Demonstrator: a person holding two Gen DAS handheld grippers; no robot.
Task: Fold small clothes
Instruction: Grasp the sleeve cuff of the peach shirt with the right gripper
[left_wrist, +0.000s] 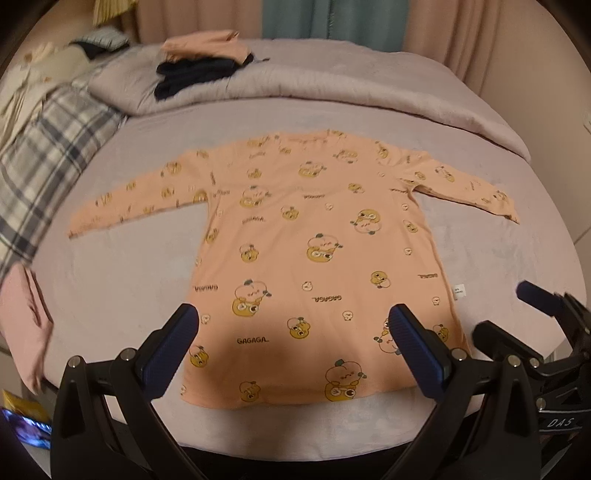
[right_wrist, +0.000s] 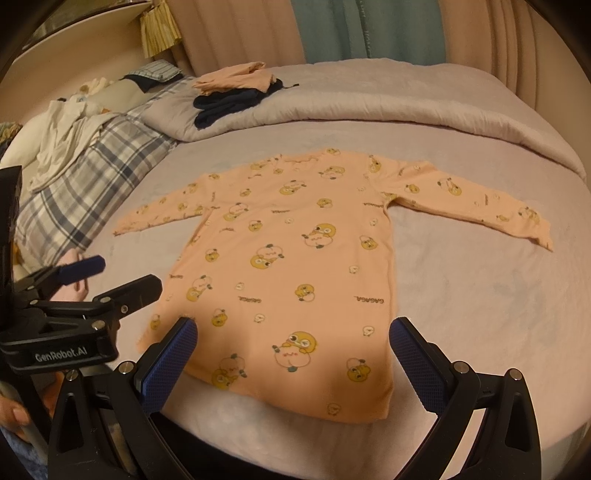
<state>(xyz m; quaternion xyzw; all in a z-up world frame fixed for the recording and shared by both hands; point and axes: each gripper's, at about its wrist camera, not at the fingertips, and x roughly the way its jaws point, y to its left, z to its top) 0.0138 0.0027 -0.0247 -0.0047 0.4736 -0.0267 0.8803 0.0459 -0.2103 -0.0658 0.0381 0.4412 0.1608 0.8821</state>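
A peach long-sleeved shirt (left_wrist: 314, 251) with yellow cartoon prints lies flat on the bed, both sleeves spread out, hem towards me; it also shows in the right wrist view (right_wrist: 295, 266). My left gripper (left_wrist: 293, 325) is open and empty, above the hem. My right gripper (right_wrist: 293, 332) is open and empty, above the hem's right half. The right gripper also shows at the edge of the left wrist view (left_wrist: 517, 314). The left gripper also shows at the left of the right wrist view (right_wrist: 118, 277).
A folded pile of peach and dark clothes (left_wrist: 199, 62) sits on the rolled grey duvet (left_wrist: 332, 81) at the back. A plaid blanket (left_wrist: 48, 155) and white cloth lie on the left. Pink cloth (left_wrist: 22, 317) hangs at the near left edge. Curtains stand behind the bed.
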